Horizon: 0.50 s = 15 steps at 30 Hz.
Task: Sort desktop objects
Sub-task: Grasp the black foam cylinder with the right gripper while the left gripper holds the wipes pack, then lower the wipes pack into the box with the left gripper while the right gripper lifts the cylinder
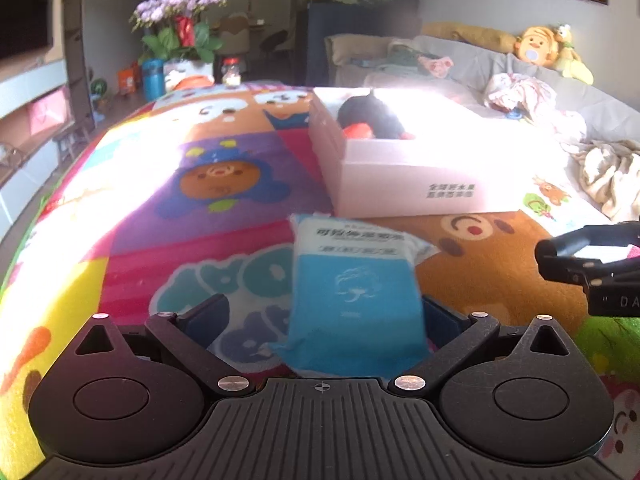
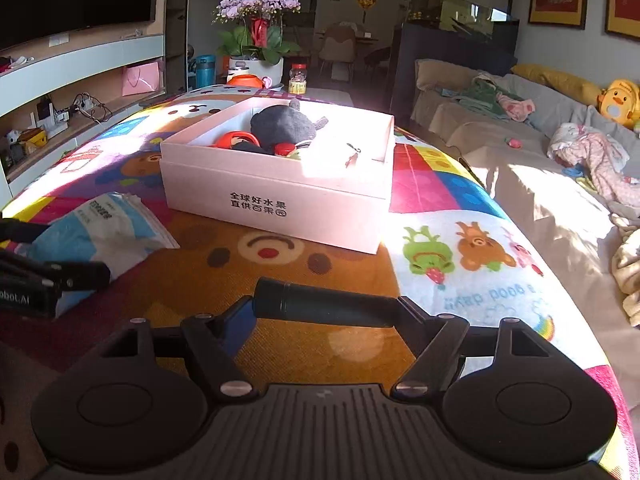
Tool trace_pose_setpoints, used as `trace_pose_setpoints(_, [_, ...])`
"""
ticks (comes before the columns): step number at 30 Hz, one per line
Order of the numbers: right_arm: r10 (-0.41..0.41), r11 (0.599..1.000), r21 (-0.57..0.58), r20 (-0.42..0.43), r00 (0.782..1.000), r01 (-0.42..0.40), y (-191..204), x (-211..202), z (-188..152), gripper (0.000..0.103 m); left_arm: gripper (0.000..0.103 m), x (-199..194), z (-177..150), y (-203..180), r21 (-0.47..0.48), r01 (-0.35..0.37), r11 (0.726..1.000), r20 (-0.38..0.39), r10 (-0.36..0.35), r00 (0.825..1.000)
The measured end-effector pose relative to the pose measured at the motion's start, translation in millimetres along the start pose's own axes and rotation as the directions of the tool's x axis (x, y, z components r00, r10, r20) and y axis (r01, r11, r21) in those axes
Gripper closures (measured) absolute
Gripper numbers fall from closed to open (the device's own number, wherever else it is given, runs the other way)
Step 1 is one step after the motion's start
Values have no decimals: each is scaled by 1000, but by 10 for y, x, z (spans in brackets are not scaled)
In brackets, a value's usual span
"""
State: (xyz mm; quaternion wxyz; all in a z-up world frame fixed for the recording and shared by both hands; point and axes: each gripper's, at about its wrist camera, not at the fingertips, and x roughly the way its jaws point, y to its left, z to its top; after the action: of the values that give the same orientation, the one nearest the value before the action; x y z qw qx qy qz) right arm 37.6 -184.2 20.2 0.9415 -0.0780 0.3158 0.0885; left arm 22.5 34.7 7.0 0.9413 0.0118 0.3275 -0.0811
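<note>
Tissue pack point(image 1: 356, 292), blue and white, lying between fingers of left tongs point(image 1: 320, 320); we are seeing it against right finger point(image 1: 440, 316), left finger apart, so grip probably not made. Black cylinder point(image 2: 324, 304) sitting crosswise between fingers of right tongs point(image 2: 320, 312), both ends meeting them, so we are reading it as held. White box point(image 2: 276, 196) resting on cartoon-print desk point(image 2: 460, 248) just beyond pack, carrying dark plush toy point(image 2: 284, 124) and red items. Right tongs showing at right edge of left view.
</note>
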Motion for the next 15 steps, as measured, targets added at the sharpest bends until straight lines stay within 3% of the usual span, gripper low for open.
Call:
trace_pose_setpoints(2, [0, 1000, -5, 6, 1000, 0, -23, -52, -59, 27, 2, -5, 46, -59, 7, 10, 1000, -5, -10, 1000])
trace_pose_setpoints(4, [23, 1000, -5, 11, 1000, -23, -35, -90, -89, 27, 10, 10, 93, -124, 25, 7, 1000, -9, -6, 1000])
trace_pose_setpoints(9, [80, 997, -8, 26, 996, -80, -44, -164, -128, 27, 43, 87, 143, -225, 61, -36, 997, -45, 39, 998])
trace_pose_setpoints(15, [88, 996, 2, 46, 995, -89, -132, -292, -193, 27, 45, -295, 283, -328, 71, 39, 997, 16, -40, 999])
